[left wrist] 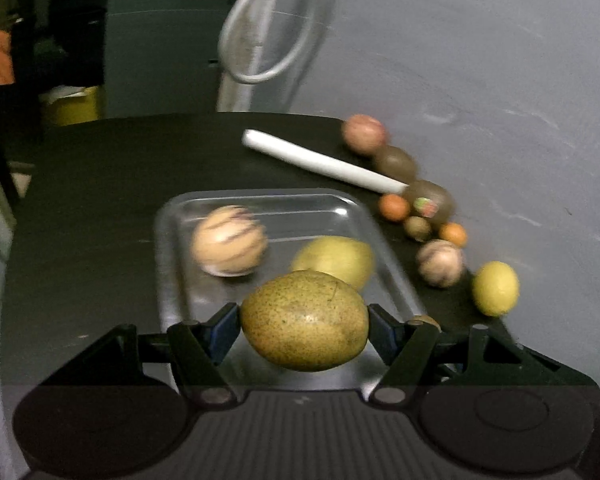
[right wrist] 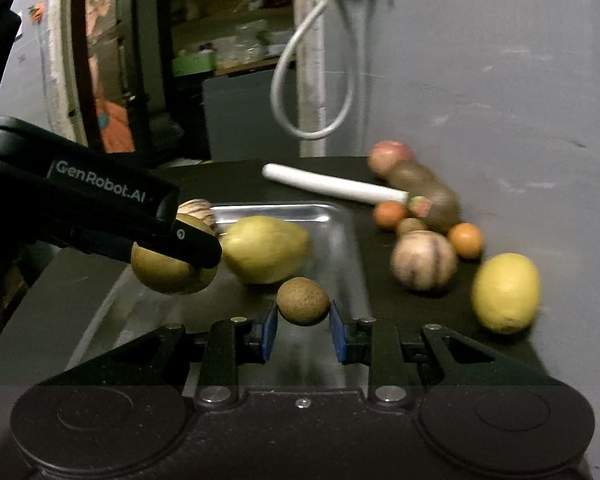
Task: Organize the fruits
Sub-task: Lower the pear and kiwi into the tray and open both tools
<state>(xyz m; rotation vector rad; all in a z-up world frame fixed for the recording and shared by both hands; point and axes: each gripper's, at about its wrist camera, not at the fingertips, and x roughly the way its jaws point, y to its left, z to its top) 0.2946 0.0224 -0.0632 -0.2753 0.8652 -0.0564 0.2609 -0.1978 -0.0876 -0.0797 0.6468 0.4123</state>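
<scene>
My left gripper [left wrist: 304, 320] is shut on a large speckled yellow-green fruit [left wrist: 305, 320] and holds it over the near end of a metal tray [left wrist: 172, 240]. In the tray lie a striped cream melon [left wrist: 230, 240] and a yellow pear-like fruit [left wrist: 336, 260]. My right gripper [right wrist: 303, 316] is shut on a small brown round fruit [right wrist: 303, 301] above the tray's right side [right wrist: 352, 256]. The left gripper also shows in the right wrist view [right wrist: 100, 208], with its fruit [right wrist: 168, 268] to the left.
On the black table [left wrist: 100, 200], right of the tray, lies a row of loose fruits: a lemon [right wrist: 506, 292], a striped melon [right wrist: 424, 260], small oranges [right wrist: 466, 240], kiwis [right wrist: 440, 200], a reddish fruit [right wrist: 390, 156]. A white rod [right wrist: 332, 186] lies behind the tray. A grey wall stands at the right.
</scene>
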